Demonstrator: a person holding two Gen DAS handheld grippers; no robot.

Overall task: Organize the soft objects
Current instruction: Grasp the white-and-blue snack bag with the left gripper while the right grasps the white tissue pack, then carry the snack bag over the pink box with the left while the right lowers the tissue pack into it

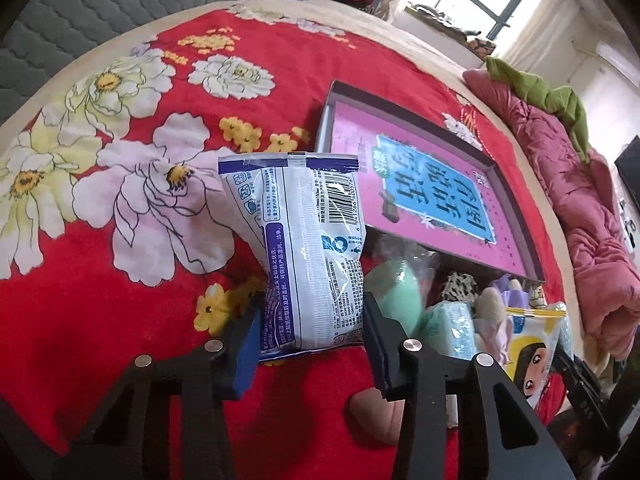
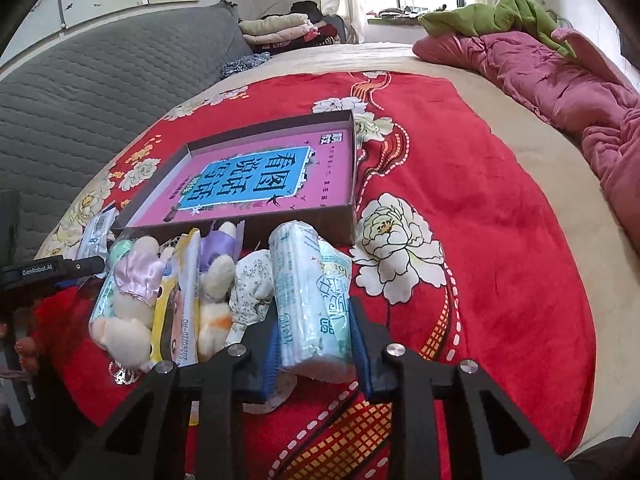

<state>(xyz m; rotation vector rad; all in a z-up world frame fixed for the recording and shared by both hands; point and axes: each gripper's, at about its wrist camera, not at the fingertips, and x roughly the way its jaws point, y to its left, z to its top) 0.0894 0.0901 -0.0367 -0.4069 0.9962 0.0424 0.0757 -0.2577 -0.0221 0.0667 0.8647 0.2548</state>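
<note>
The left gripper point(image 1: 310, 334) is clamped on a white and blue wipes packet point(image 1: 298, 248), its blue pads pressing the packet's lower sides so the wrapper pinches in at the waist; the packet stands upright over the red floral blanket point(image 1: 120, 300) on the bed. The right gripper point(image 2: 314, 344) is closed on a pale green tissue pack point(image 2: 308, 300), both pads against its sides, with the pack's far end pointing toward the shallow box point(image 2: 352, 168) that has a pink printed bottom. Between the two grippers, just in front of the box's near wall, lies a heap of soft items: a cream plush toy point(image 2: 128, 308), a yellow-edged packet point(image 2: 186, 292), and what seems to be a flower-printed cloth point(image 2: 252, 284), partly hidden. A crumpled pink quilt point(image 2: 560, 80) lies along the bed's far edge.
</note>
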